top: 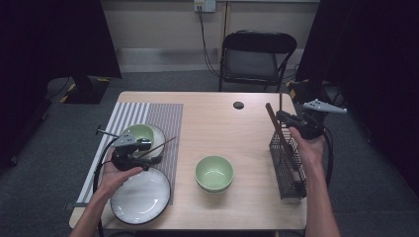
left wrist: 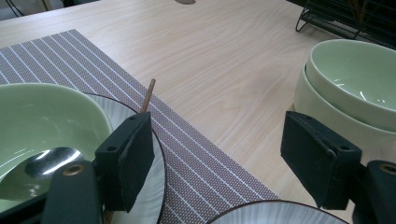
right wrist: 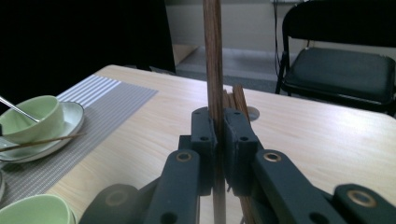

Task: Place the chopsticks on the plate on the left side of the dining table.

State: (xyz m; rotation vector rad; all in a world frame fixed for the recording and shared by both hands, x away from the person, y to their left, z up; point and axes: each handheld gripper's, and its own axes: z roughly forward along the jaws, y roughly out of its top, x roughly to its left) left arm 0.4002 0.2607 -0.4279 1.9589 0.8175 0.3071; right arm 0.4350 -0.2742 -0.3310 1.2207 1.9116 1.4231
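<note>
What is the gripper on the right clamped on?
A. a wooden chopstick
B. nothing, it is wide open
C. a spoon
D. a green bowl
A: in the right gripper view the right gripper has its jaws pressed on an upright chopstick, above the wire rack seen in the high view.
</note>
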